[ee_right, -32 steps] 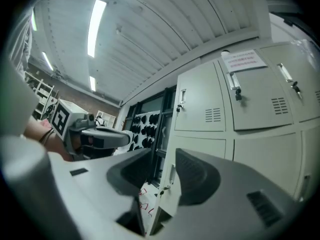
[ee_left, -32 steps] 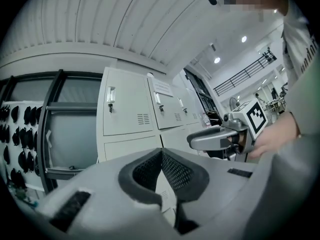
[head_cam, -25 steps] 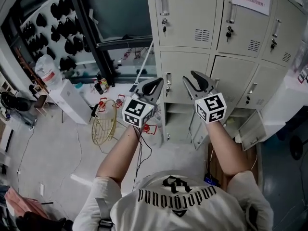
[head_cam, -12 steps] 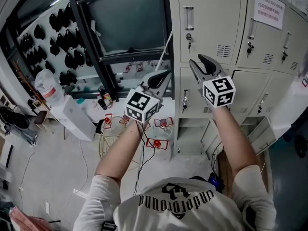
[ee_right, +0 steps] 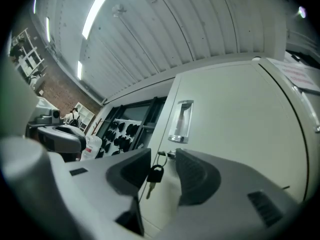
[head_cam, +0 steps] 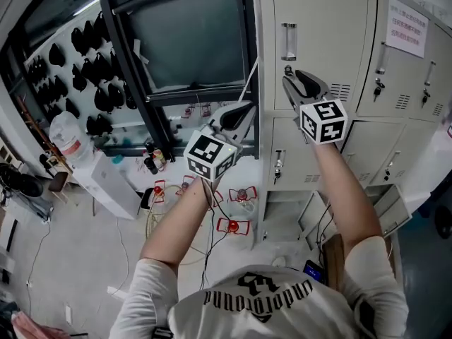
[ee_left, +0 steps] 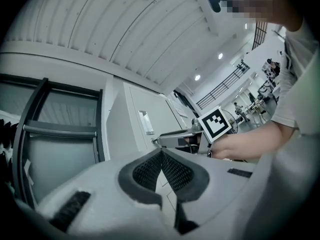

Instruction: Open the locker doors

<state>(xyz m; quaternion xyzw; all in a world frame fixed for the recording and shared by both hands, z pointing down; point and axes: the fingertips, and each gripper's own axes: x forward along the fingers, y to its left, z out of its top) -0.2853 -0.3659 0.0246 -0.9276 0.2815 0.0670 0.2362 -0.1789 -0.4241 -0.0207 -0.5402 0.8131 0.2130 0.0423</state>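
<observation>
The right hand-held gripper (ee_right: pixel 162 173) has its jaws apart, and they have just been opening wider. A small black key (ee_right: pixel 154 175) hangs in the gap between them, and neither pad presses on it. The key dangles from a lock (ee_right: pixel 170 154) at 12 o'clock of the gap, and above that a recessed metal handle (ee_right: pixel 181 121) sits in the pale upper locker door (head_cam: pixel 321 20), which is closed. In the head view this gripper sits at about 1 o'clock, held up on a raised forearm, with its tips just beside the lock.

The left hand-held gripper (ee_left: pixel 161 153) has its ribbed pads meeting at the tips, closed on nothing. It is held in the air at about 11 o'clock of the person's chest, near the left edge of the lockers (head_cam: pixel 311 154) but apart from them.

A white paper notice (head_cam: pixel 408 28) is stuck on the next door at 2 o'clock. A dark window frame (head_cam: pixel 141 83) stands at 10 o'clock. A water bottle (head_cam: pixel 67 134) stands at 9 o'clock, down on the floor (head_cam: pixel 85 246).
</observation>
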